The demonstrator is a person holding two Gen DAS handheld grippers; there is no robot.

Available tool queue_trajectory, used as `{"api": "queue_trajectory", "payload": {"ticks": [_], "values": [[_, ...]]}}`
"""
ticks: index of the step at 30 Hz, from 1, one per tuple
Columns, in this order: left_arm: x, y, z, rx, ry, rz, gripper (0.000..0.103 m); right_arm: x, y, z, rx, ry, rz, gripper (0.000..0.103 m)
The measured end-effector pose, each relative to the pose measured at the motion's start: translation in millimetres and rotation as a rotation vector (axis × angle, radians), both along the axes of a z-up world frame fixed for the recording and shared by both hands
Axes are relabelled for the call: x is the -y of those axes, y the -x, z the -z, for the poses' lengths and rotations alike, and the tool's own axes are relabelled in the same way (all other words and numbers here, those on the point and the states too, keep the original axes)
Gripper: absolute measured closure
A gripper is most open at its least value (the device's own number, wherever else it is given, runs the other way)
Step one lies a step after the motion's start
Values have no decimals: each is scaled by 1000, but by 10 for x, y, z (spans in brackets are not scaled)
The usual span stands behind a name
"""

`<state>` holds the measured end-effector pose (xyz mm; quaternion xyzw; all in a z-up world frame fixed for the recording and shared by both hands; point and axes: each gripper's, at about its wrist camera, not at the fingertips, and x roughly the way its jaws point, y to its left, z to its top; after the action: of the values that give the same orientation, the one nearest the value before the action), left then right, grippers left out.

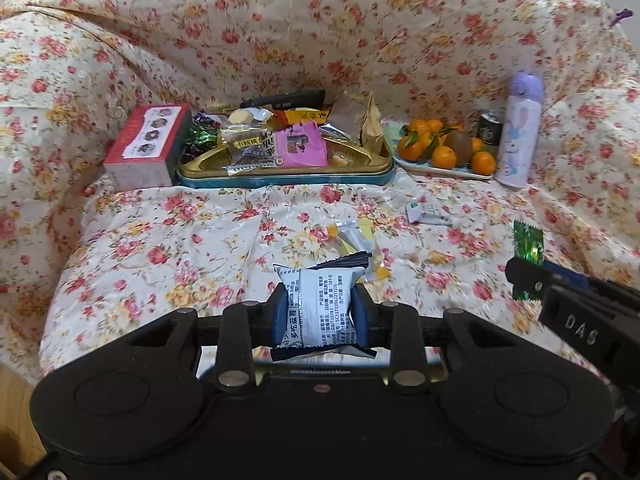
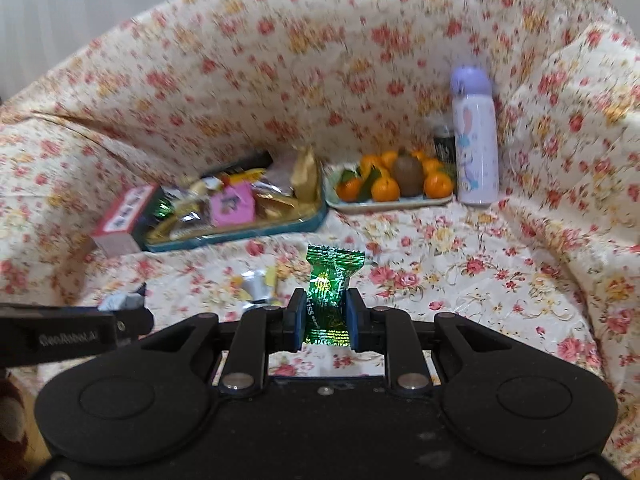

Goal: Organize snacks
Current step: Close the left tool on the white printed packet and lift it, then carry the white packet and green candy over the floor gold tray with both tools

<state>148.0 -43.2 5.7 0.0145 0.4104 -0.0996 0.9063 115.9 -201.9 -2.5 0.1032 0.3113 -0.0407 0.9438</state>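
My left gripper [image 1: 320, 300] is shut on a silver and dark blue snack packet [image 1: 322, 308], held above the floral cloth. My right gripper [image 2: 323, 312] is shut on a green foil candy [image 2: 330, 280]; that candy [image 1: 528, 246] also shows at the right edge of the left wrist view. The teal snack tray [image 1: 288, 178] with a gold liner sits at the back, piled with wrapped snacks, a pink packet [image 1: 300, 146] among them. Loose wrappers [image 1: 356, 240] lie on the cloth between the tray and the grippers.
A red box [image 1: 148, 148] stands left of the tray. To its right is a plate of oranges and a kiwi [image 1: 448, 148], a dark can [image 1: 490, 128] and a lilac bottle [image 1: 518, 132]. Floral cloth [image 1: 160, 248] rises behind and at both sides.
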Motion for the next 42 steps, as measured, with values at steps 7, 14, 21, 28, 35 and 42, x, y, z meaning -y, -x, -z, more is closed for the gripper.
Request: {"api": "queue_trajectory", "payload": {"ticks": [7, 14, 21, 28, 35, 42], "values": [[-139, 404, -139, 22, 14, -7, 62, -118, 541, -248, 54, -24, -21, 81], [-198, 757, -167, 26, 4, -16, 62, -284, 1047, -354, 71, -35, -45, 81], [-245, 1018, -102, -6, 14, -29, 62, -406, 1421, -356, 59, -32, -66, 81], [-257, 1034, 131, -91, 12, -56, 62, -368, 1476, -156, -23, -49, -37, 81], [-208, 1053, 305, -141, -9, -67, 62, -368, 1461, 14, -77, -45, -18, 81], [-159, 1078, 394, -150, -29, -63, 62, -383, 1442, 74, -87, -46, -18, 81]]}}
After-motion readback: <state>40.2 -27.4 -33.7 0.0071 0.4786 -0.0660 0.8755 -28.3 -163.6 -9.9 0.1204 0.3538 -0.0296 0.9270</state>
